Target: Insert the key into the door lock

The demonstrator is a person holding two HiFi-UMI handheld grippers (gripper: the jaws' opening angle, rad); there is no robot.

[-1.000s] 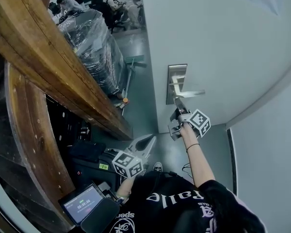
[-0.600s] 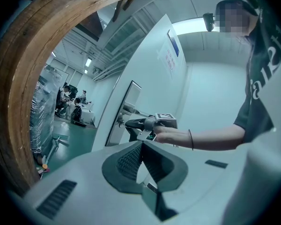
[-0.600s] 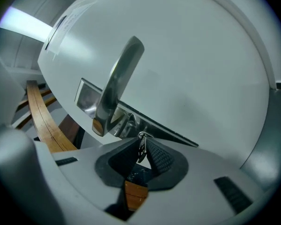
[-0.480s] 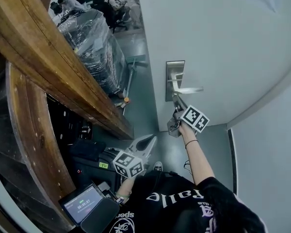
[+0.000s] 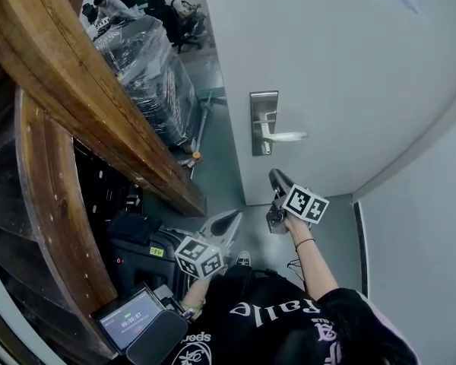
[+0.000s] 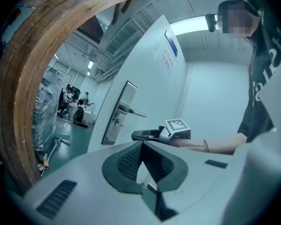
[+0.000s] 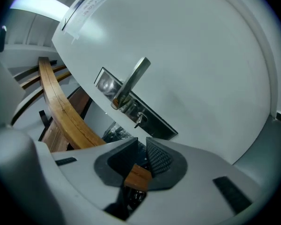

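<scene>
Though the right gripper (image 7: 141,145) points up at the lock plate (image 7: 131,108), it hangs apart from it, its jaws parted by a narrow slot with nothing gripped; only a bit of the wooden beam (image 7: 61,102) behind shows through the gap. The key (image 7: 139,119) sticks out of the lower part of that plate, just below the lever handle (image 7: 131,81), near the middle of the right gripper view. In the head view the plate sits at the centre of the frame on the white door (image 5: 349,74), with the handle pointing toward the right edge. The right gripper is below it, a little right of centre and clear of the door, and its marker cube (image 5: 305,204) is at the near end.

The left gripper (image 6: 142,143) is low in the head view, left of centre, close to the person's dark shirt (image 5: 273,325) and well apart from the door. Its jaw tips meet at the far end, the pads splay back toward the camera, and it holds nothing. In its own view the right gripper shows mid-frame just beyond those tips, with the lock plate to the left of it.

A plastic-wrapped stack (image 5: 144,67) fills the upper left of the head view beside the beam, people (image 5: 110,6) sit beyond it at the top left, and a small lit screen (image 5: 129,318) lies at the lower left
</scene>
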